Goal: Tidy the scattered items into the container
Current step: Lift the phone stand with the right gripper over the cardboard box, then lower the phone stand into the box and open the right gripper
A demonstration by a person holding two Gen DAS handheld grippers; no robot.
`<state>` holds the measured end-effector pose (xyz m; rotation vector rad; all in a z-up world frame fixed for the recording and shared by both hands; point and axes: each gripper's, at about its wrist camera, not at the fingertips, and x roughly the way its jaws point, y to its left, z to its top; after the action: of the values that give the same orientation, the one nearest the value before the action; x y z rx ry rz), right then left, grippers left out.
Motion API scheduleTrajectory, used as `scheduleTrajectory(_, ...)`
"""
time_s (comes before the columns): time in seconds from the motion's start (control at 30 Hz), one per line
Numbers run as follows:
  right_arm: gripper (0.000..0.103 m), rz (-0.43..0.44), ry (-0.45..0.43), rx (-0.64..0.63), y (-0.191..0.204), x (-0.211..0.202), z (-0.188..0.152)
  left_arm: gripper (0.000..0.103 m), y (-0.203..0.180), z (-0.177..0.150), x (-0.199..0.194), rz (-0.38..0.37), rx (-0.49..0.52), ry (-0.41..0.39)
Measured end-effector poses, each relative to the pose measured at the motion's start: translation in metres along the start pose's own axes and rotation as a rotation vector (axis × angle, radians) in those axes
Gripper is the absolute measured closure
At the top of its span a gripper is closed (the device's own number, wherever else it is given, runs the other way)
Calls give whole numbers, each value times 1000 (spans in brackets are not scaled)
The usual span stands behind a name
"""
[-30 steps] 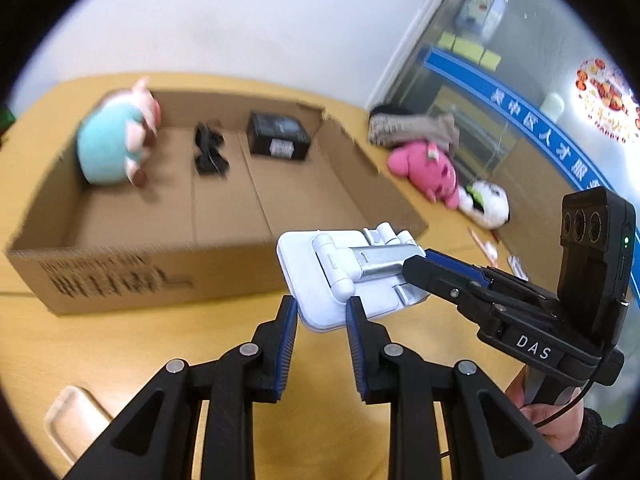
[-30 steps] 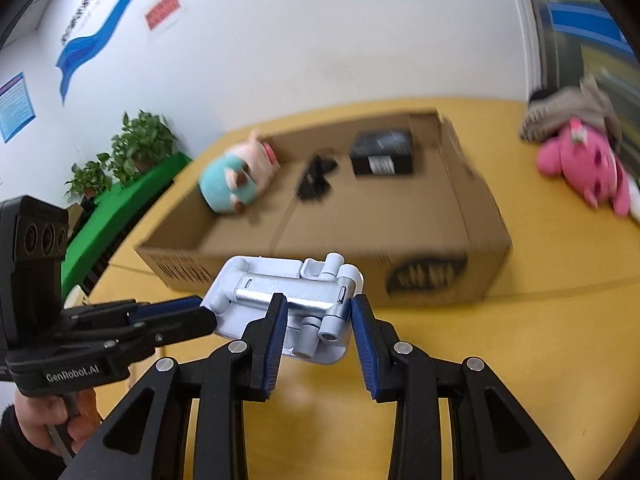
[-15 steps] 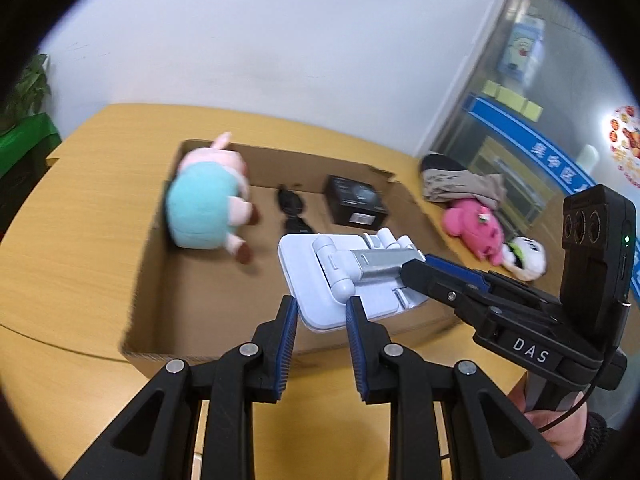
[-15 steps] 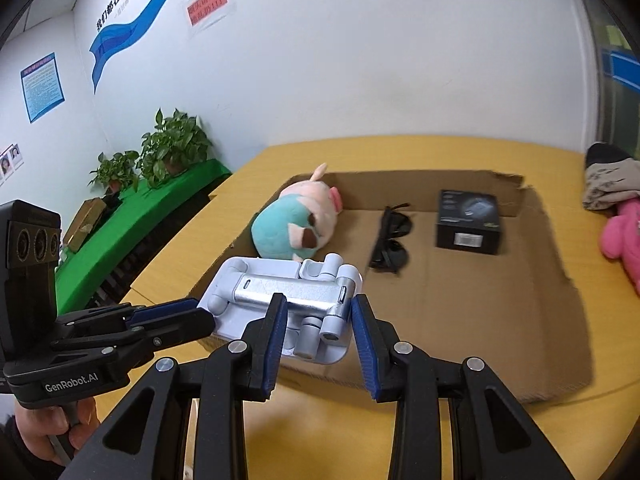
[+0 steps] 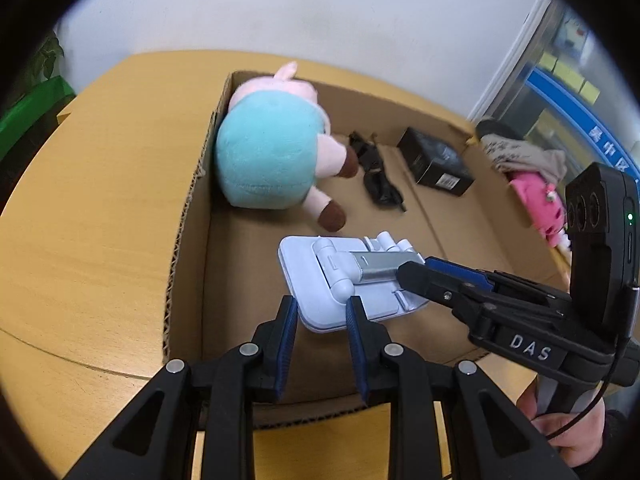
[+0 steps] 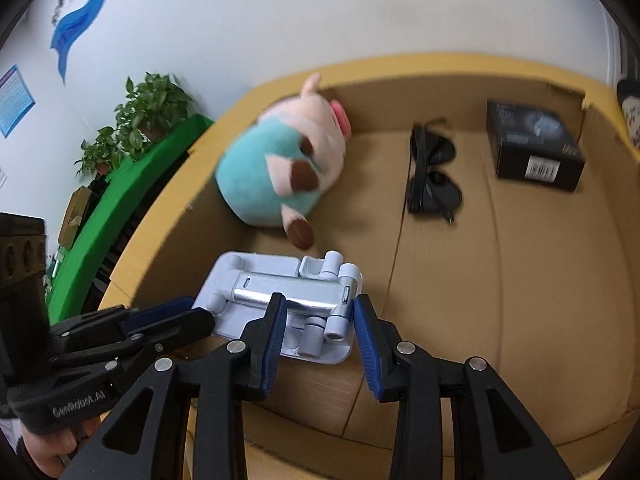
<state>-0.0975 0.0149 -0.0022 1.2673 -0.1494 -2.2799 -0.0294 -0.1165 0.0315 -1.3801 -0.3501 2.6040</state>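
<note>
Both claws gripping white phone stand [image 6: 280,300] over cardboard box [image 5: 188,216], left claw [image 5: 322,312], right claw [image 6: 318,320], stand seemingly airborne

Bright even indoor light, soft shadows, fisheye bending with black corners (right view motion-blurred)

The cardboard box [image 5: 188,216] sits on the bench [image 5: 100,184]. Inside it, the plush pig [image 5: 272,156] lies against the left wall, the sunglasses [image 5: 376,172] just to its right, and the small product box [image 5: 436,160] right of those, near the far wall. The phone stand [image 6: 280,300] is over the box's near left part, before the pig. A plush toy [image 5: 540,196] lies outside the box, to its right
</note>
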Motion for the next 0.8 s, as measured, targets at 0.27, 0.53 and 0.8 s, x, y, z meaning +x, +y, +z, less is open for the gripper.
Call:
scheduleTrajectory(0.27,61,-5,104,28,-10,24,-3,79,-7,0,20,116,57,77)
scheduleTrajectory(0.53,7,-24,23,-8,-5,-14,-4,77,-8,-2,-20,117,38,-42)
scheduleTrajectory(0.8,0,-190,-196,-131,9,-109,-34,21,-59,-32,-125,155,160,-405)
